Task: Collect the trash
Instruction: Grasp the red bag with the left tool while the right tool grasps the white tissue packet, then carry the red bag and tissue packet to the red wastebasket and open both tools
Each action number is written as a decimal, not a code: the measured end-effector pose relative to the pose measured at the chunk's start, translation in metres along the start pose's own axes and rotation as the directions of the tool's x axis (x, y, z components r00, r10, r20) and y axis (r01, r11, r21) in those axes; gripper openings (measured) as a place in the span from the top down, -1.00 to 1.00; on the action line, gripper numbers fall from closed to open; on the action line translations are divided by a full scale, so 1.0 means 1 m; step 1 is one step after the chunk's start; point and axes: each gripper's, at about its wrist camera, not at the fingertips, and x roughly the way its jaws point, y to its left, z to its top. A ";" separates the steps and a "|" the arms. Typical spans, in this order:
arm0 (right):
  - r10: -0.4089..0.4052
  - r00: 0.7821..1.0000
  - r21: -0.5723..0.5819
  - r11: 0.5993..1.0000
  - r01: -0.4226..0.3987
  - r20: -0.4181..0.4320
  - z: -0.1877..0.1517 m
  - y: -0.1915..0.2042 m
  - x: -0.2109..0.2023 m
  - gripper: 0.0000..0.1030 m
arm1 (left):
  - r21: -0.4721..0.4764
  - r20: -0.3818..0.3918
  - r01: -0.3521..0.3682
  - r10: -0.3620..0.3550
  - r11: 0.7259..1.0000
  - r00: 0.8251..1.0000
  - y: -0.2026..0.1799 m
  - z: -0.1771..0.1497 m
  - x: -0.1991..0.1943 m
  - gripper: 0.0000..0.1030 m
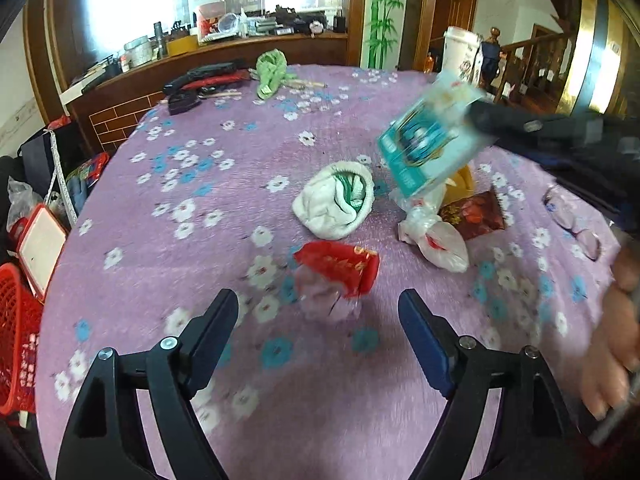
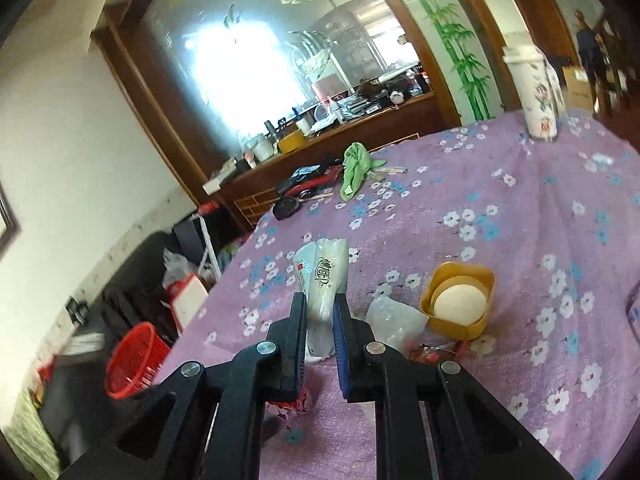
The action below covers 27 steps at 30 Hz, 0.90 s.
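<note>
One piece was in hand: your right gripper was clamped on a printed packet, lifted above the table. Your left gripper hung open over the red wrapper. The knotted plastic bag and maybe the blurry brown packet were left; the red basket waited beside the table.

A flat teal-and-white printed plastic packet is pinched upright, lifted clear above the purple flowered tablecloth. On the cloth toward its near edge lie a crumpled red-and-clear wrapper and a knotted white plastic bag.
</note>
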 end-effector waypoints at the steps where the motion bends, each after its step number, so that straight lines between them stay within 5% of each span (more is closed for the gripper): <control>1: 0.002 1.000 0.014 1.000 -0.003 0.003 0.002 -0.002 0.000 0.73 | 0.002 -0.006 -0.003 0.003 1.000 1.000 -0.002 0.002 0.007 -0.57; 4: 0.001 1.000 0.037 0.999 -0.001 0.003 0.002 -0.005 -0.002 0.73 | 0.014 -0.006 -0.010 0.010 1.000 1.000 -0.004 0.006 0.021 -0.55; 8: 0.000 1.000 0.028 1.000 0.000 -0.001 0.001 -0.003 -0.002 0.73 | 0.000 -0.025 0.021 -0.021 1.000 0.999 0.001 0.009 0.032 0.05; 17: -0.020 0.999 -0.008 1.000 0.020 -0.030 -0.005 0.004 0.010 0.73 | -0.013 0.005 0.071 -0.071 0.997 0.997 0.008 0.002 0.038 0.15; 22: -0.029 0.999 -0.024 0.999 0.028 -0.037 -0.008 0.007 0.015 0.73 | -0.075 0.117 0.047 -0.038 0.996 0.992 0.027 0.006 0.021 0.18; 27: -0.016 0.999 -0.049 0.999 0.014 -0.040 -0.011 0.013 0.017 0.73 | -0.134 0.220 -0.053 0.082 0.990 0.972 0.043 0.009 0.003 0.18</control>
